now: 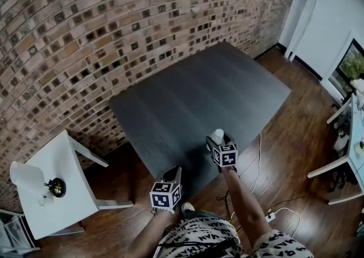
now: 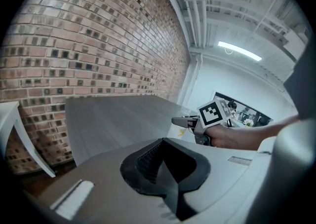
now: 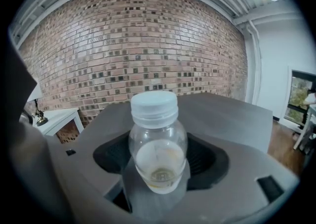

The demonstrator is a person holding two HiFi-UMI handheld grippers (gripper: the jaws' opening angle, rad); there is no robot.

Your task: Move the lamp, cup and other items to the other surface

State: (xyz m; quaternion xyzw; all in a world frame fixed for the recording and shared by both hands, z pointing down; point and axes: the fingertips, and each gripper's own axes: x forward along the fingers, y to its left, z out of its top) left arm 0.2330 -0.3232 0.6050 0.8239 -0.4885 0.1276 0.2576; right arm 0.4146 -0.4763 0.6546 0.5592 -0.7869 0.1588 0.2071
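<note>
currently carry step judged in hand: capped bottle [image 3: 156, 139] pinched upright in right gripper [image 1: 220, 141], dark table [image 1: 199, 92] just ahead of it. left gripper [image 2: 167, 171] pressed together, empty. next: bottle to be lowered level, then released.
</note>
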